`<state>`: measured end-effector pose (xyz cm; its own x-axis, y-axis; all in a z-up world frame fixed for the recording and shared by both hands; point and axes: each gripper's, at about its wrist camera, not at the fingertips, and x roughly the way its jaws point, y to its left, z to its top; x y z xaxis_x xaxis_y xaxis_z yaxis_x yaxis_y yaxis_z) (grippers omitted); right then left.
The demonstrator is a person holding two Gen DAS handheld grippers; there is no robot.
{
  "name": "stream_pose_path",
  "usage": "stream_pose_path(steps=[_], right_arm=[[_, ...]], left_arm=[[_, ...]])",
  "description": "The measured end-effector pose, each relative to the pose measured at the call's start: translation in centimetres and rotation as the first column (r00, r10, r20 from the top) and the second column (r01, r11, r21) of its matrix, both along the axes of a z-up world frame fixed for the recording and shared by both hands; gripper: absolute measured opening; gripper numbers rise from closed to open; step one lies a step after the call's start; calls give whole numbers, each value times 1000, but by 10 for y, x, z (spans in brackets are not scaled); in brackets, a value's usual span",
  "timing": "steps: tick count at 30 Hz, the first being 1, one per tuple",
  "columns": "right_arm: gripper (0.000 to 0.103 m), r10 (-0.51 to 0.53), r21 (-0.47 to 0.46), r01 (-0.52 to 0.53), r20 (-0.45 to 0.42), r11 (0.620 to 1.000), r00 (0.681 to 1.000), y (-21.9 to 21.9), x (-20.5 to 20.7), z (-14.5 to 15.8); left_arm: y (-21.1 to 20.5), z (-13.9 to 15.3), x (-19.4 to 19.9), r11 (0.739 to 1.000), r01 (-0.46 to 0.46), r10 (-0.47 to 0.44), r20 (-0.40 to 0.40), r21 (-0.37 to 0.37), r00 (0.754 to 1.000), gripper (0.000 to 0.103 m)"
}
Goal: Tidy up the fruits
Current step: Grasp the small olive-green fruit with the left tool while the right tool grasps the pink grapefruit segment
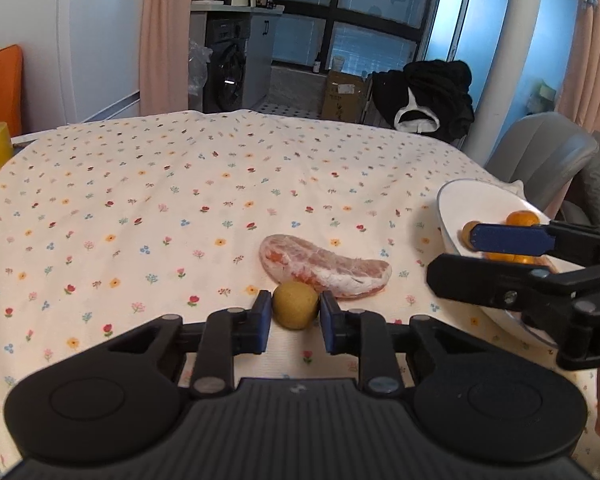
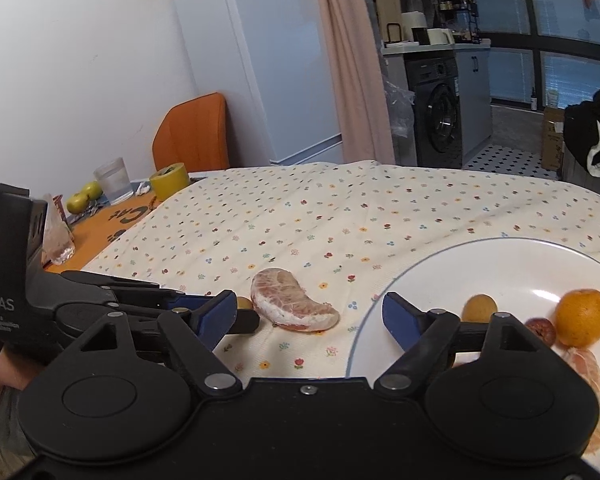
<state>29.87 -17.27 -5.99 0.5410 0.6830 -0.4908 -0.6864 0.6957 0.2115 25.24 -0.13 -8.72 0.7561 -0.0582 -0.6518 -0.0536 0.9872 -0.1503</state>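
Two fisheye views show one counter (image 1: pixel 140 184) covered by a cream cloth printed with small flowers.

Left wrist view: the left gripper (image 1: pixel 295 314) has its blue fingers (image 1: pixel 262 320) clenched on a small round yellow-green fruit (image 1: pixel 295 306), one pad touching each side, with the fruit resting on the cloth. Just beyond the fingertips lies a peeled pomelo segment (image 1: pixel 324 268), pink with white pith, curving away to the right. Farther right of the fingers, a white plate (image 1: pixel 456 204) holds small orange fruits, partly hidden by the right gripper (image 1: pixel 452 256), which reaches in from the right edge over the plate's near rim.

Right wrist view: the right gripper (image 2: pixel 310 316) has its fingers spread wide apart, released and holding nothing. Between them, nearer the left finger, lies the pomelo segment (image 2: pixel 292 300). The right finger rests over the plate (image 2: pixel 500 264). Past that finger, on the plate, sit a small yellow-brown fruit (image 2: pixel 478 307), an orange (image 2: pixel 582 318), a small dark red fruit (image 2: pixel 540 330) and another peeled citrus piece (image 2: pixel 588 372). Behind the left finger, the left gripper (image 2: pixel 246 308) enters from the left, the small fruit (image 2: pixel 243 303) just visible at its tips.
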Motion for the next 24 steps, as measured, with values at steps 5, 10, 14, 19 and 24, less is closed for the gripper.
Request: stream_pose_path(steps=[5, 10, 14, 19, 24], right_arm=[[79, 27, -8, -27, -2, 1000, 1000, 13, 4, 0], [78, 65, -35, -65, 7, 997, 998, 30, 5, 0], [76, 92, -53, -91, 5, 994, 996, 43, 7, -2], [73, 109, -74, -110, -12, 991, 994, 57, 10, -7], [69, 109, -99, -111, -28, 989, 994, 68, 16, -14]], left_arm=[[8, 5, -4, 1000, -17, 17, 17, -6, 1000, 24], [19, 9, -9, 999, -46, 46, 25, -6, 999, 24], [30, 11, -14, 998, -69, 69, 27, -5, 997, 24], [41, 13, -19, 996, -92, 92, 32, -11, 995, 24], [50, 10, -22, 994, -111, 111, 30, -25, 993, 24]])
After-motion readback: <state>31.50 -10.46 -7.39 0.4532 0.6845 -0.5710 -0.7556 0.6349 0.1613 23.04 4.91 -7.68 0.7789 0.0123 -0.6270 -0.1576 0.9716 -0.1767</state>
